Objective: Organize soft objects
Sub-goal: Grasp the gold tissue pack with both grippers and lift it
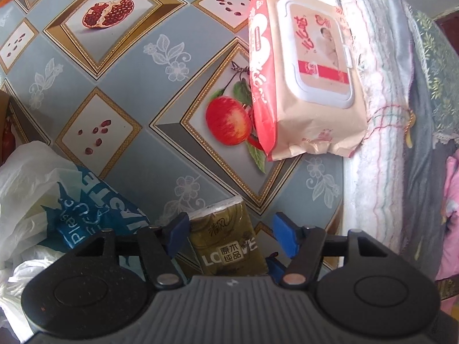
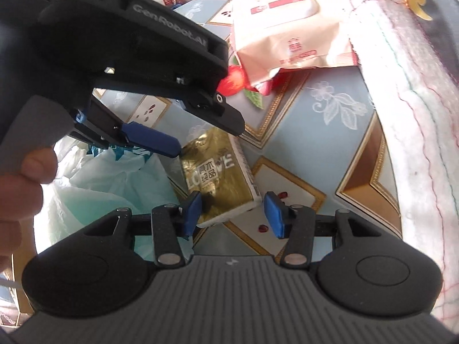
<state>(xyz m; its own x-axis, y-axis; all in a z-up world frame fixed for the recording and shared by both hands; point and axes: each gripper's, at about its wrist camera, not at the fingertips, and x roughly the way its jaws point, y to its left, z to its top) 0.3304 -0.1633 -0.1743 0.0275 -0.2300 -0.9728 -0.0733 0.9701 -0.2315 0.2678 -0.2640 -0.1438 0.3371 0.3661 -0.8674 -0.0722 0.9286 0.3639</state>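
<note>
A: What's on the table (image 1: 120,120)?
B: A wipes pack (image 1: 304,77) at its far edge, leaning on a folded blanket (image 1: 378,114). A plastic bag (image 1: 43,189) lies at the left.
A: And the tissue pack (image 1: 226,246)?
B: Flat on the table, between both grippers. The left gripper (image 1: 229,236) is spread around it, not pinching. The right gripper (image 2: 232,212) is spread at its near end.

Probably a home: fruit-print tablecloth (image 1: 137,91), folded blanket (image 1: 381,132), wet wipes (image 1: 309,86).
</note>
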